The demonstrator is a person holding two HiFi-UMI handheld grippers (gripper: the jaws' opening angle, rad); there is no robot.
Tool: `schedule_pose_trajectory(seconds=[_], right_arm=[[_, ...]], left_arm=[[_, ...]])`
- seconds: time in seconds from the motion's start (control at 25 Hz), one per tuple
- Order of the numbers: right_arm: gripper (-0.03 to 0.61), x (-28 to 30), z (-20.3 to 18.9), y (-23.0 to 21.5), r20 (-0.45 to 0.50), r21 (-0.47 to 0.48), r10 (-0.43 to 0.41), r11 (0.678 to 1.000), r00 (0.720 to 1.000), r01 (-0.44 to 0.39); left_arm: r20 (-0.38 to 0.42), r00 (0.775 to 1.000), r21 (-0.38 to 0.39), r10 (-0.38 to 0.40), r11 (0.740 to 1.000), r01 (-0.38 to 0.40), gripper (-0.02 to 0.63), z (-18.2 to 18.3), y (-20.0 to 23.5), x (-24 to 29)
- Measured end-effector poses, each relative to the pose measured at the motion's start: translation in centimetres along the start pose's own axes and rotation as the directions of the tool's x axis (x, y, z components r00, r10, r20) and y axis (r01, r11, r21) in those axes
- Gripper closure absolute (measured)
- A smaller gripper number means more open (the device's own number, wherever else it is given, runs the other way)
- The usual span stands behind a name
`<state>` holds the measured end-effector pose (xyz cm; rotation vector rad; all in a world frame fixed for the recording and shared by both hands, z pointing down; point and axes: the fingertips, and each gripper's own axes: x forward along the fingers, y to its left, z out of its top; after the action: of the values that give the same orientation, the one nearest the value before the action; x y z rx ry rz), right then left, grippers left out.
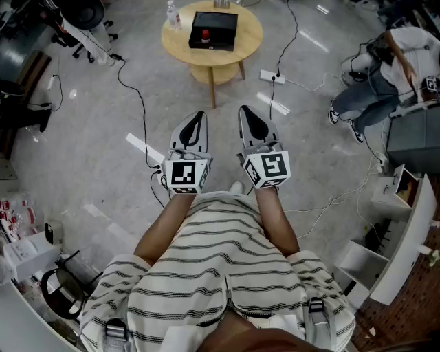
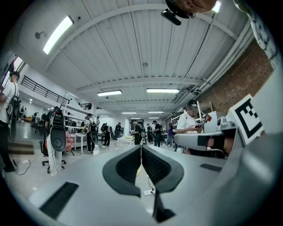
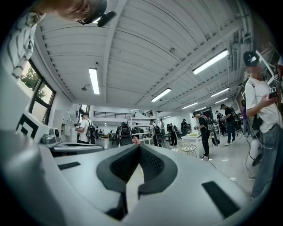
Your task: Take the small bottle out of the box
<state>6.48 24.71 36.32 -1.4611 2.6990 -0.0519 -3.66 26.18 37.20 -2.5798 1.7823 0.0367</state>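
Note:
A black box (image 1: 214, 29) lies on a round wooden table (image 1: 251, 42) at the top of the head view. Inside it, near its left edge, stands a small bottle (image 1: 205, 36) with a red top. Both grippers are held close to the person's body, well short of the table and pointing toward it. The left gripper (image 1: 199, 115) (image 2: 141, 149) is shut with nothing between its jaws. Beside it, the right gripper (image 1: 245, 110) (image 3: 139, 148) is also shut and empty. Both gripper views look level across a large hall, with neither box nor bottle in sight.
A clear bottle (image 1: 174, 15) stands on the table left of the box. A power strip (image 1: 272, 76) and cables lie on the floor between me and the table. A person (image 1: 375, 72) sits at the right, with white shelves (image 1: 395, 227) below. An office chair (image 1: 86, 17) stands at top left.

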Motion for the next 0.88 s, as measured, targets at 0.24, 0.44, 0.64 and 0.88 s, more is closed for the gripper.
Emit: schedule_pose_trajectory(seconds=[0.24,0.44,0.64,0.88], right_arm=[[0.561,-1.6,-0.1,-2.2,0.006,0.013,0.030,0.999,1.000,-0.030],[0.561,-2.7,-0.3,-4.0,0.004,0.013,0.064,0.998,0.998,-0.064],[0.560,-3.8,-0.6,-5.8,-0.001,0.027,0.093,0.995,0.996,-0.093],[0.561,-3.6,-1.2,-7.2,-0.012,0.020,0.102,0.995,0.995,-0.101]], left_arm=[[-0.015,1.000,0.002,0.015,1.000,-0.015,0.591,-0.7,-2.9,0.7],[-0.014,1.000,-0.005,0.025,1.000,-0.025,0.591,-0.9,-5.4,1.7],[-0.043,0.998,-0.006,0.056,0.998,-0.056,0.591,-2.1,-7.8,1.5],[-0.058,0.994,-0.007,0.089,0.996,-0.090,0.591,-2.8,-8.0,2.2]])
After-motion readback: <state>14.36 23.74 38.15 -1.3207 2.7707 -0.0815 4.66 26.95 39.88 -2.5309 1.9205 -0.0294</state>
